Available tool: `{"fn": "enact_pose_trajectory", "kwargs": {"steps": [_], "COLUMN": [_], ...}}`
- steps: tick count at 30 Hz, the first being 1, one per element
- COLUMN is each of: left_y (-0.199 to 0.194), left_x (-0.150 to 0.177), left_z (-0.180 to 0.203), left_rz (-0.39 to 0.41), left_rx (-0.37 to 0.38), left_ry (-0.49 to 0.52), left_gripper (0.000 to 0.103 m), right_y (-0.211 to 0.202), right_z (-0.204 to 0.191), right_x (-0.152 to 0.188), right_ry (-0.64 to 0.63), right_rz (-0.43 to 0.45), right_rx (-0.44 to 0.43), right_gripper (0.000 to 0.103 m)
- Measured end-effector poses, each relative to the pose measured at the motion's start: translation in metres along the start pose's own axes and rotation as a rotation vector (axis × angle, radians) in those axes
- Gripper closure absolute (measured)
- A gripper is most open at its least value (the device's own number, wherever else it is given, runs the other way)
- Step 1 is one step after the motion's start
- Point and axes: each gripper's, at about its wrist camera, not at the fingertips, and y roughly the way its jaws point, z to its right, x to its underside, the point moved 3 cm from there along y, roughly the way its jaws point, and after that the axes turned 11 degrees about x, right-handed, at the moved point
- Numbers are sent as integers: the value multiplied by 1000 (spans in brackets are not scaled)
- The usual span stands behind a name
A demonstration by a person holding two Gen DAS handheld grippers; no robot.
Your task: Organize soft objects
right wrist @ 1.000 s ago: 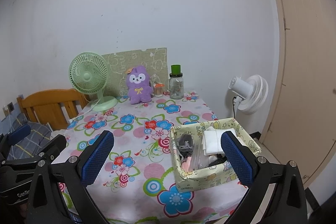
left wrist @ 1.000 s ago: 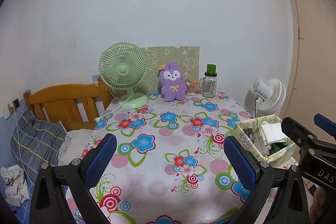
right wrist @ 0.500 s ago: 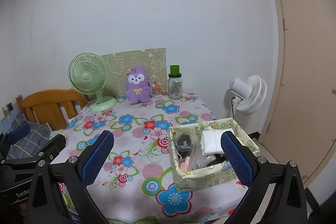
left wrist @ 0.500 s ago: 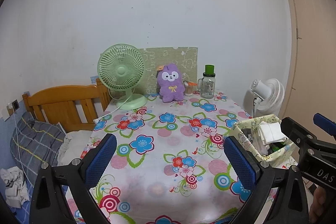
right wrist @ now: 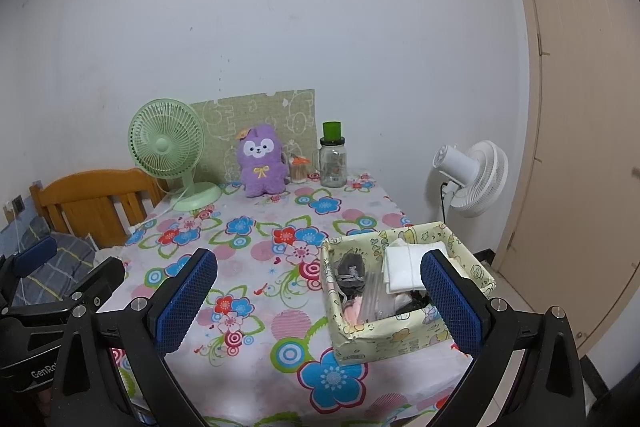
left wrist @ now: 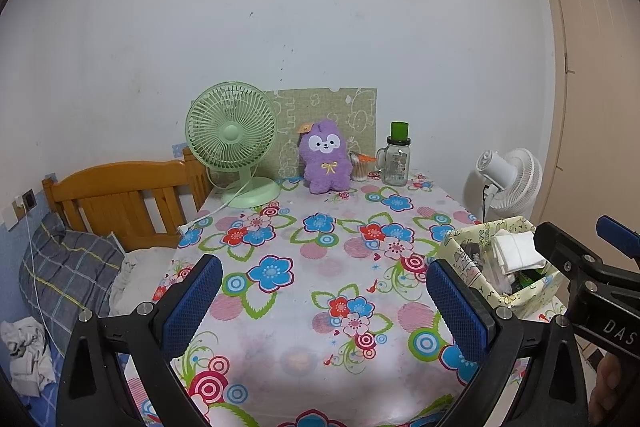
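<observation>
Before me sits 1 floral table (left wrist: 320,267) with 1 patterned box (right wrist: 404,331) at the frame's lower right, holding 1 folded white cloth (right wrist: 404,267) and 1 grey sock (right wrist: 350,269). At centre back I count 1 green fan (left wrist: 232,139), 1 purple plush (left wrist: 327,157) and 1 jar (left wrist: 396,161). My 2 grippers, left gripper (left wrist: 320,307) and right gripper (right wrist: 316,301), hover gaping wide, holding nothing.

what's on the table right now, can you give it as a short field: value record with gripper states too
surface: table with floral cloth
back row: green desk fan, purple plush toy, glass jar with green lid
front right: patterned box holding white folded cloth, a grey item, other soft pieces
left gripper: open, empty, above the table
right gripper: open, empty, near the box
beside table: white floor fan
</observation>
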Motion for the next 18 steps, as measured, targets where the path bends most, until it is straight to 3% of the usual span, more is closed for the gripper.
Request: {"fn": "enact_pose_trajectory", "kwargs": {"steps": [18], "left_y": [0], "left_x": [3], "left_z": [-2], "left_rz": [-4], "left_rx": [-4], "left_ry": [0], "left_gripper": [0], "right_y": [0], "right_z": [-2], "right_x": [1], "right_ry": [-1], "right_rz": [1], "right_rx": [0], "right_gripper": [0]}}
